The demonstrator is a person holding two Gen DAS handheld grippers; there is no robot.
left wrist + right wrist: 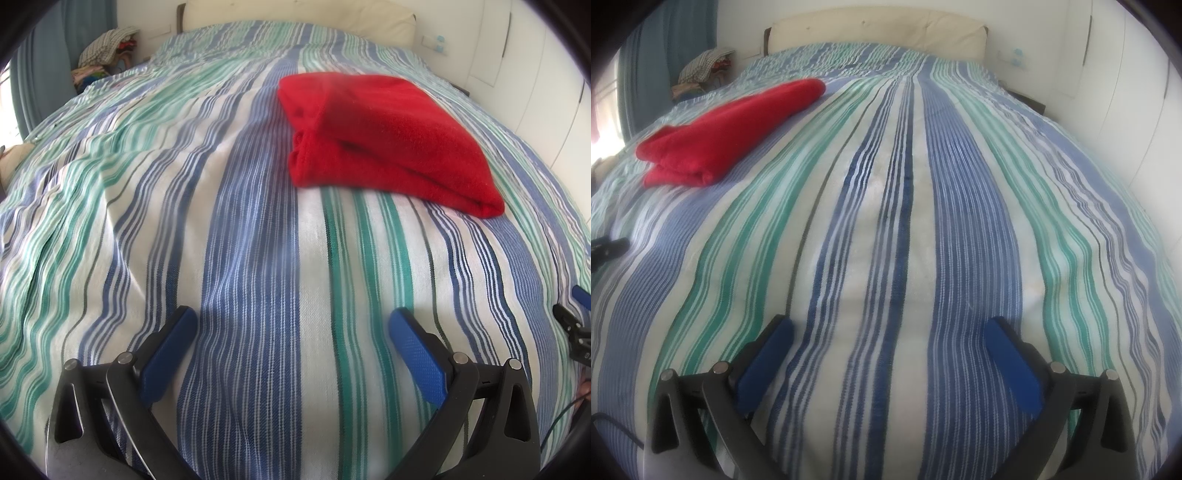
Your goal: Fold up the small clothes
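A folded red garment (388, 144) lies on the striped bedspread (251, 236), ahead and right of my left gripper (291, 317). That gripper is open and empty, its blue pads wide apart, well short of the garment. In the right wrist view the red garment (716, 136) lies far ahead to the left. My right gripper (890, 328) is open and empty above bare bedspread (905, 221). The right gripper's tip also shows at the right edge of the left wrist view (576, 321).
A cream headboard (879, 33) stands at the far end of the bed. A pile of clothes (107, 51) sits at the far left beside blue curtains. White wardrobe doors (1126, 110) line the right side.
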